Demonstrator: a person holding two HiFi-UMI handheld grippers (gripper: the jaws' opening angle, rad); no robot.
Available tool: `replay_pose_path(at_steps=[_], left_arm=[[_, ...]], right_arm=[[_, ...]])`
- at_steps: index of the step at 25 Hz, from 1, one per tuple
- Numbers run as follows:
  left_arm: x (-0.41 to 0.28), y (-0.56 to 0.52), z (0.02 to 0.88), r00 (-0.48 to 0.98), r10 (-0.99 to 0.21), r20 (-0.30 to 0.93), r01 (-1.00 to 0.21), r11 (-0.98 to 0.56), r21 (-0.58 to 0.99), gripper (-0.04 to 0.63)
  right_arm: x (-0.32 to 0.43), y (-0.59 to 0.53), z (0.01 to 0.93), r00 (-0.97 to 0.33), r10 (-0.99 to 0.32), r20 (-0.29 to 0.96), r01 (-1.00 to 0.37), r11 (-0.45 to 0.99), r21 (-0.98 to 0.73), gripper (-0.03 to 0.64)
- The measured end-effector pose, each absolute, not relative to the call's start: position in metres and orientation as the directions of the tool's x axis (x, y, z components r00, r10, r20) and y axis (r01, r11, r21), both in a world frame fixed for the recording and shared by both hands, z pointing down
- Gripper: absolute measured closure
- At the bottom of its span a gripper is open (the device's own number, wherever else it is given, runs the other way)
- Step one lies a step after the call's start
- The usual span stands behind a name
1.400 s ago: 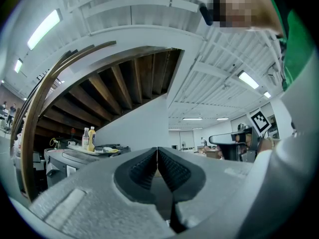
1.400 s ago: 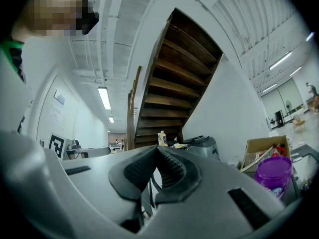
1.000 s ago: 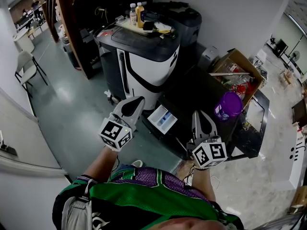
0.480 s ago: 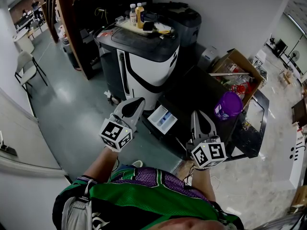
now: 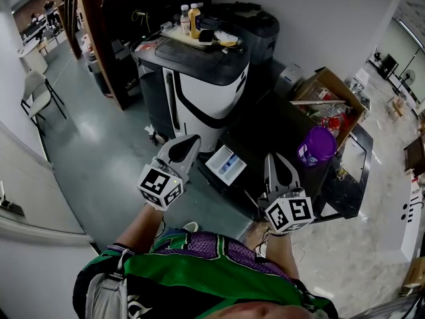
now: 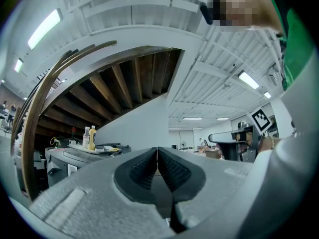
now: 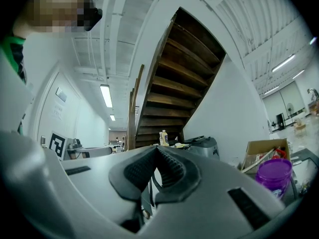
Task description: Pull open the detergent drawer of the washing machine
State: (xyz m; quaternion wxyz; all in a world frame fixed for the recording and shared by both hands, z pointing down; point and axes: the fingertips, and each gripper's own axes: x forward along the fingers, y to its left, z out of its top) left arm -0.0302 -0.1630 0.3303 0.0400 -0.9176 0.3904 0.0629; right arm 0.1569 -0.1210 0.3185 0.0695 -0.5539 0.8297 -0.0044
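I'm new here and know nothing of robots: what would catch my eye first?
Two grey grippers with black-and-white marker cubes, the left gripper and the right gripper, are held out before the person, both shut and empty. Between them a pale drawer sticks out of the dark washing machine, and a purple jar stands on its top.

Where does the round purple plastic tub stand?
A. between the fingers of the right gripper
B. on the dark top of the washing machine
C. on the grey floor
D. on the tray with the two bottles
B: the head view shows the round purple plastic tub standing on the dark top of the washing machine, beside the brown cardboard box.
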Motion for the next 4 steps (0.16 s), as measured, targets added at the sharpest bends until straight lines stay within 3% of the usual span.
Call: replay_pose_path(at_steps=[4], left_arm=[[-0.0318, -0.1636, 0.33, 0.688, -0.71, -0.151, -0.72, -0.694, -0.021, 0.575]], right_arm=[[0.1542, -0.1212, 0.3184, -0.379, -0.919, -0.113, -0.918, 0.388, -0.081, 0.617]])
